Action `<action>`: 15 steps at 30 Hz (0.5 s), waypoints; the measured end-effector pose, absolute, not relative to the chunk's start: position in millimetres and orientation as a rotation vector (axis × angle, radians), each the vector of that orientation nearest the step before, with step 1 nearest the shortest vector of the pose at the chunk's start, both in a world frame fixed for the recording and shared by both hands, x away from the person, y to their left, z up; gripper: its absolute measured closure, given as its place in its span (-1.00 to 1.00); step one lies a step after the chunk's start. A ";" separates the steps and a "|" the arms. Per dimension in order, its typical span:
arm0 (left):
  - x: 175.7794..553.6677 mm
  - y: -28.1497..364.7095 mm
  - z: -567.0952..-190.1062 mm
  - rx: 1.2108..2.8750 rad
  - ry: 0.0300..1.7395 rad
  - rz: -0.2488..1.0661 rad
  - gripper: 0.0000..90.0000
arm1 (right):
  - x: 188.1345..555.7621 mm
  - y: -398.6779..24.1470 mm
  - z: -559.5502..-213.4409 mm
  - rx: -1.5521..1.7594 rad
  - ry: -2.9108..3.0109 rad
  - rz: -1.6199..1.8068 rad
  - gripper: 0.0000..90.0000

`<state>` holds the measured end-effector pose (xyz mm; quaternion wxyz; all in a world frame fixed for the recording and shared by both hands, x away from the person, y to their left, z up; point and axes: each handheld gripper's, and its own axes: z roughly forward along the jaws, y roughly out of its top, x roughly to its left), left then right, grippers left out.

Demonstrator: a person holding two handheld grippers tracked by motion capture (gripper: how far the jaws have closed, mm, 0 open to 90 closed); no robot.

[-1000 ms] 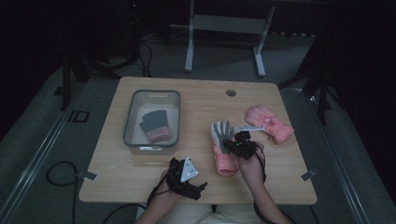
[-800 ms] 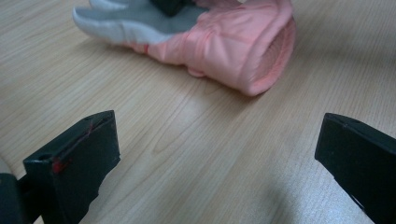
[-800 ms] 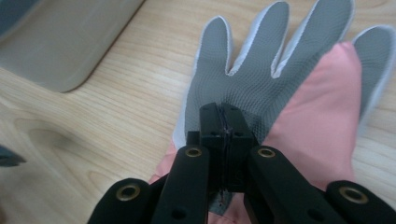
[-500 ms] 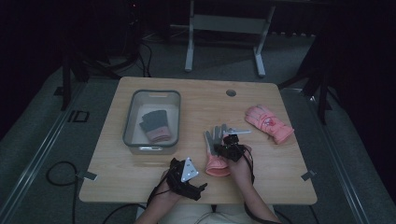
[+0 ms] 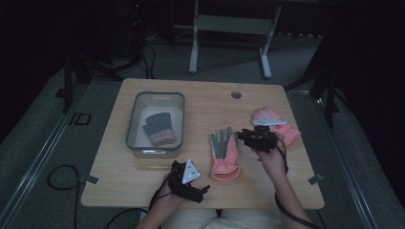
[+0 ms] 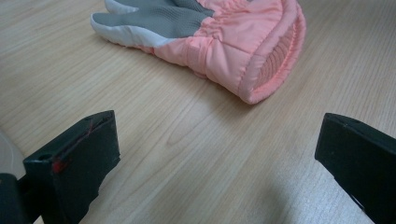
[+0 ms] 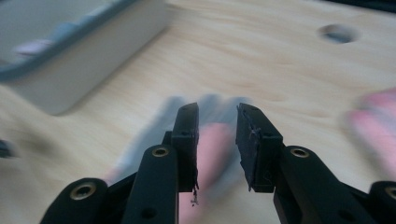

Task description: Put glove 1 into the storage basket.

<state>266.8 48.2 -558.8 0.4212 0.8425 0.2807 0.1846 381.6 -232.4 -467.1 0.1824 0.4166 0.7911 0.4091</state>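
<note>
Dark floor and cables ring a pale wooden table (image 5: pixel 143 191), and we sweep across it from the left. Near the left edge sits a clear plastic bin (image 5: pixel 131 136) with rounded corners, one grey-and-pink glove (image 5: pixel 157 128) lying flat inside, likely the place where gloves get collected. At the near edge the left gripper (image 5: pixel 203 189) rests low on the wood, jaws spread wide with nothing between them, pointing at the cuff as if waiting its turn. Mid-table lies the pink glove (image 5: pixel 223 155), palm up, grey rubbery fingers pointing to the far edge, puffy quilted cuff toward the person. Just right of it hovers the right gripper (image 5: pixel 244 138); its jaws have just been opening, a narrow gap now, nothing pinched, the glove below them. Toward the right edge, another pink glove (image 5: pixel 270 119) lies crumpled, untouched.
</note>
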 end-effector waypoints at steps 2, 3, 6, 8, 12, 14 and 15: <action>266.8 47.4 -558.8 2.112 0.701 0.462 -1.00 | 384.0 -240.1 -466.2 1.151 2.228 1.150 0.52; 266.8 47.2 -558.8 2.113 0.698 0.461 -1.00 | 393.7 -266.1 -465.9 1.142 2.219 1.120 0.51; 267.1 46.6 -559.2 2.115 0.698 0.456 -1.00 | 405.6 -294.1 -467.5 1.140 2.207 1.097 0.47; 266.8 46.3 -559.2 2.113 0.696 0.457 -1.00 | 409.9 -302.3 -468.5 1.144 2.209 1.066 0.45; 266.7 46.2 -559.3 2.115 0.694 0.456 -1.00 | 430.5 -334.5 -473.2 1.163 2.203 0.969 0.31; 267.0 46.3 -559.4 2.112 0.696 0.455 -1.00 | 439.7 -345.8 -474.9 1.181 2.190 0.963 0.21; 267.1 46.3 -559.4 2.111 0.696 0.454 -1.00 | 444.2 -350.1 -475.8 1.185 2.186 0.945 0.20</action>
